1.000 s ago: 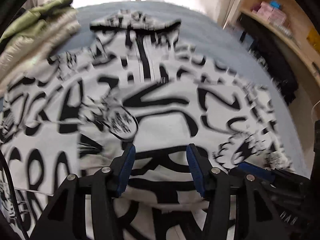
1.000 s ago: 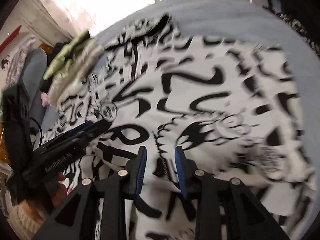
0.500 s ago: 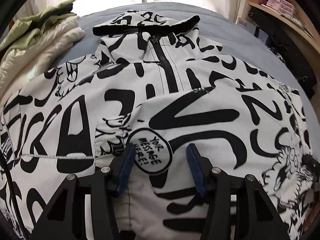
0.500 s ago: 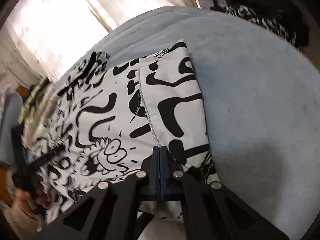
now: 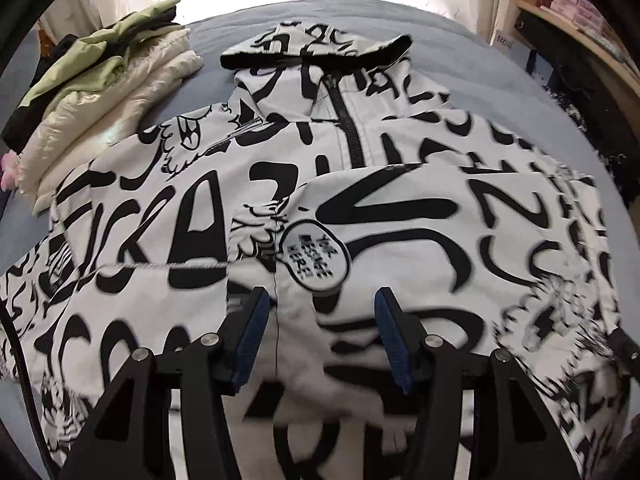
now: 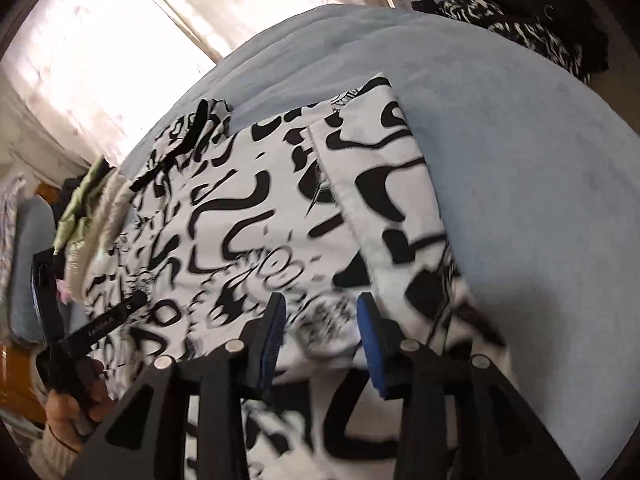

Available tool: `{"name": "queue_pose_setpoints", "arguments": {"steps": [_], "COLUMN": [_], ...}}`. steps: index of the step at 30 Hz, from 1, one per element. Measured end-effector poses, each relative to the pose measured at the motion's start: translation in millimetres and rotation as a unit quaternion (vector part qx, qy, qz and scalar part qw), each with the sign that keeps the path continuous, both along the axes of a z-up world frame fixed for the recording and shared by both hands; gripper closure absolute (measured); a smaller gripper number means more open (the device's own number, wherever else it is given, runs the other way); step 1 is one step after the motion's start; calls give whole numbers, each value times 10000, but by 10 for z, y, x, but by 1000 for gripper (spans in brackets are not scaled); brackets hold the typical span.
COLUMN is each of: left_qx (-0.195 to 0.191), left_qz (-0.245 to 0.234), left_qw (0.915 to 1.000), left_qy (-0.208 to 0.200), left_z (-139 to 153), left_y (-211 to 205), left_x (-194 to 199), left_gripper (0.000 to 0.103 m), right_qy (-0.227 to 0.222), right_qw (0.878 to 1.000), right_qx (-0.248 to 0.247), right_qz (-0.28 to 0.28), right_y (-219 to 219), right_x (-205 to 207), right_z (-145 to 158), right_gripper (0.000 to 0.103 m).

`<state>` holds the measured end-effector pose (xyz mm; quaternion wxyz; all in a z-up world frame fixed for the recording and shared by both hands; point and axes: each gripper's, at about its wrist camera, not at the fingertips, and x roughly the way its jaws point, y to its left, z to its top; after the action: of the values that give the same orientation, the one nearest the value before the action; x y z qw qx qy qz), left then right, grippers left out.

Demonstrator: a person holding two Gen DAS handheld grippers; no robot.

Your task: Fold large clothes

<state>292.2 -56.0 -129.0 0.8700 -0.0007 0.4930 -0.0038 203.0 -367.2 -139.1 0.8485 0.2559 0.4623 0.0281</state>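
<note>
Jacket (image 5: 192, 264), white with heavy black graffiti lettering, lies spread flat on the blue-grey bed cover (image 6: 540, 208), directly under both grippers. Nearest the left gripper (image 5: 318, 334), the blue pads stand apart above the cloth with nothing pinched between them; a folded-in sleeve panel (image 5: 400, 232) passes beneath the gap, and just past the tips sits a round printed speech bubble (image 5: 316, 256). Beyond that bubble the black zipper (image 5: 348, 132) runs away from the tool to the hood (image 5: 316, 48), which lies flat at the jacket's far end. Far off to the left of the tool, a folded stack of pale green and cream puffy clothes (image 5: 108, 84) rests on the cover just beside the jacket's shoulder.

Under the right gripper (image 6: 322, 336), the jaws have just been opening; the pads are parted over blurred jacket fabric and grip none of it. Ahead of these tips and slightly right, the jacket's folded side edge (image 6: 384, 168) lies along bare cover. At the left of this view a hand (image 6: 70, 412) holds the other gripper's black handle.
</note>
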Motion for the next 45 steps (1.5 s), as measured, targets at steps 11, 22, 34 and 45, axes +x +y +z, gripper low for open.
{"name": "queue_pose_setpoints", "arguments": {"steps": [11,22,34,45], "left_qx": [-224,-208,-270,-505], "left_qz": [-8,219,898,1670], "left_qw": [9996,9995,9946,9836], "left_qy": [-172,-47,-440,-457], "left_z": [458,593,818,730], "left_y": [111,656,1657,2795], "left_x": [-895,-1816,-2375,-2578], "left_gripper": [49,43,43,43], "right_qy": [189,-15,-443,-964], "right_qw": [9993,9939,9749,9404], "right_qx": [225,-506,-1069,-1911], "right_qz": [235,978,1902,2642], "right_y": [483,1202,2256,3385], "right_x": [-635,-1129,-1360,-1349], "right_z": [165,492,769,974], "right_gripper": [62,62,62,62]}}
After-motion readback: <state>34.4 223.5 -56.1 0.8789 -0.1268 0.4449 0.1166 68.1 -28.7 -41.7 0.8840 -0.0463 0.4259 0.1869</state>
